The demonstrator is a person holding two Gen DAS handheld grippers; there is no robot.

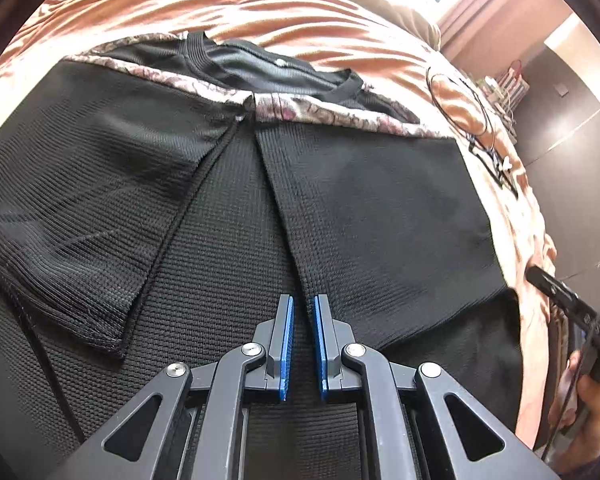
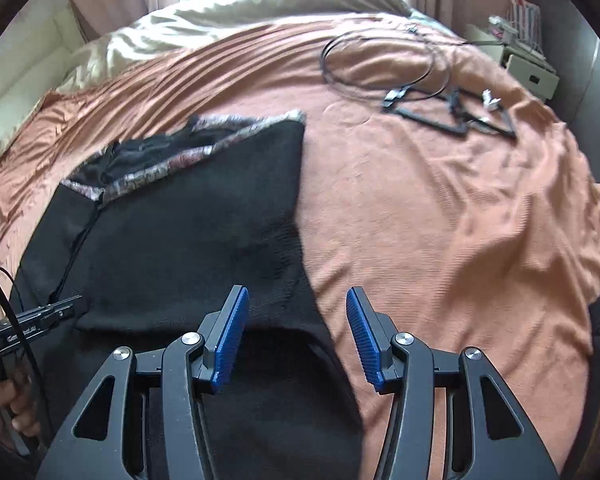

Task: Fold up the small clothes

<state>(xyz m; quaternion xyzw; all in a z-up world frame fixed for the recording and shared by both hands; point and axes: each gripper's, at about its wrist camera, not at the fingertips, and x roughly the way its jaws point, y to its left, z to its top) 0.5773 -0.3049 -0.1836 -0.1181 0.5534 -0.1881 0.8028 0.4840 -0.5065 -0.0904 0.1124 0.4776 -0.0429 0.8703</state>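
With both side panels of the black garment already lying folded toward the middle, the scene reads as follows.

Step in hand: the black knit top lies flat with its left and right flaps turned in, their edges meeting in a narrow V down the centre; I judge the sideways folds done and the lengthwise fold still to come.

Garment's place: centre of the left wrist view, filling most of the frame; in the right wrist view it sits at left and lower centre, its patterned trim toward the upper left.

Left gripper: jaws nearly closed, only a thin slit between the blue pads, the tips right at the hem edge of the right flap; whether any cloth is pinched I cannot tell.

Right gripper: jaws about half open, nothing between them, over the garment's right edge where it meets the bedspread.

Next move: probably each gripper must take a lower corner of the hem, then carry it up toward the neckline evenly, without disturbing the flaps.

Surface: a rumpled salmon-coloured bedspread, soft, likely to give under pressure.

Room: black cables loop at upper right; pale pillows along the top; a small cabinet at far right.
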